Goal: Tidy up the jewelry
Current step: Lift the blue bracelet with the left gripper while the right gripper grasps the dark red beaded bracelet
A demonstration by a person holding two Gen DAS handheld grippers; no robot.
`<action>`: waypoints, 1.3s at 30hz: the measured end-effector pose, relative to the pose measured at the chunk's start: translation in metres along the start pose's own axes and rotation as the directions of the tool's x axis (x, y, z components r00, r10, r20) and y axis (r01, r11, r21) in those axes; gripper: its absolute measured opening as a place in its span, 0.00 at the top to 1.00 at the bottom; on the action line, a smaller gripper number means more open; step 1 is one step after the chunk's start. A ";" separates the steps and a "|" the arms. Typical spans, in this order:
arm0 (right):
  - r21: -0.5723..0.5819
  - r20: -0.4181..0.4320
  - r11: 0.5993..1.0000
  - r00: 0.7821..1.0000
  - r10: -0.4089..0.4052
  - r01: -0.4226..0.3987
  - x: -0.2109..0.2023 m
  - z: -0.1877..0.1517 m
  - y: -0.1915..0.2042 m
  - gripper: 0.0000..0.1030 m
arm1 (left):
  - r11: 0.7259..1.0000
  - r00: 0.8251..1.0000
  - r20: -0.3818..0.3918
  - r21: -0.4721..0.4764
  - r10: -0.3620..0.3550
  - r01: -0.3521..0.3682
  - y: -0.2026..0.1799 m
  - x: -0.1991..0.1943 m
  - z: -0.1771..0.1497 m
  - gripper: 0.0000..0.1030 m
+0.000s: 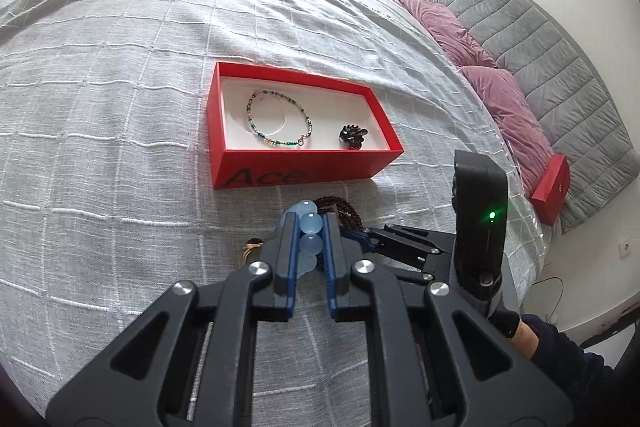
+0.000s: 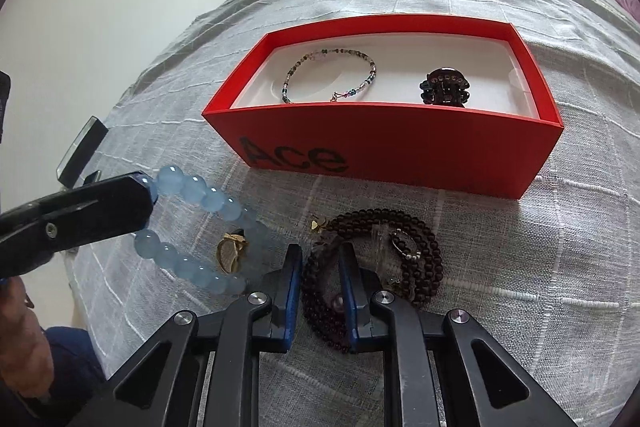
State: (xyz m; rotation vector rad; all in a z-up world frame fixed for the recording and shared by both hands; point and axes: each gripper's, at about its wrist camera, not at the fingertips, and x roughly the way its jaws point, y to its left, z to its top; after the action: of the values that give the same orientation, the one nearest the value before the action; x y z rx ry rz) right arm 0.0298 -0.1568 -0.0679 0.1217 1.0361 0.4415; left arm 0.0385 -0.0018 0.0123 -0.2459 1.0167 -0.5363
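the red box (image 2: 400, 147) reads "ace" in black letters on the long side wall that faces both grippers. its long axis runs left to right across the grey bedspread (image 1: 100, 107), open side up, with a white lining. inside the box a thin multicoloured bead bracelet (image 2: 330, 75) lies flat toward its left end and a dark hair claw (image 2: 445, 87) toward its right end, the two well apart.

just in front of the box, the left gripper (image 1: 310, 227) has its jaws narrowed on a pale blue bead bracelet (image 2: 200, 227); the loop stretches sideways from the fingers toward the right gripper (image 2: 320, 259). a small gold piece (image 2: 231, 253) lies within that loop, on the bedspread.

also in front of the box, toward its right half, a heap of dark brown beads (image 2: 380, 251) lies coiled with a small ring (image 2: 402, 241) on top. the right gripper's jaws stand narrowly apart around the left edge of that heap; whether they pinch it cannot be told.

far to the right of the box, pink pillows (image 1: 500, 87) and a second red box (image 1: 554, 187) lie at the bed's edge.
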 end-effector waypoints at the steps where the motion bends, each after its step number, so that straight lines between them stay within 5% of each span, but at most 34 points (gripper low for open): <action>1: -0.010 0.002 1.000 1.000 -0.013 0.013 0.000 -0.001 0.002 0.85 | 1.000 1.000 0.001 0.000 0.000 0.000 -0.001 0.000 0.000 0.87; 7: -0.019 0.010 0.999 1.000 -0.030 0.030 -0.005 -0.002 0.004 0.92 | 1.000 1.000 0.009 -0.004 -0.001 0.001 0.001 0.000 0.000 0.87; 21: 0.142 0.083 0.974 0.983 0.166 -0.177 -0.047 0.015 -0.039 0.92 | 0.999 0.997 0.066 0.019 -0.035 0.034 -0.002 -0.012 0.003 0.87; 39: 0.205 0.196 0.935 0.948 0.252 -0.291 -0.087 0.023 -0.062 0.92 | 0.998 0.990 0.123 0.035 -0.065 0.061 -0.016 -0.020 0.019 0.88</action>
State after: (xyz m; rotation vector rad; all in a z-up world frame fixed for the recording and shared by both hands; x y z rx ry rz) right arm 0.0307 -0.2461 -0.0047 0.5091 0.9045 0.5509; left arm 0.0416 -0.0060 0.0439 -0.2814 0.8814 -0.5863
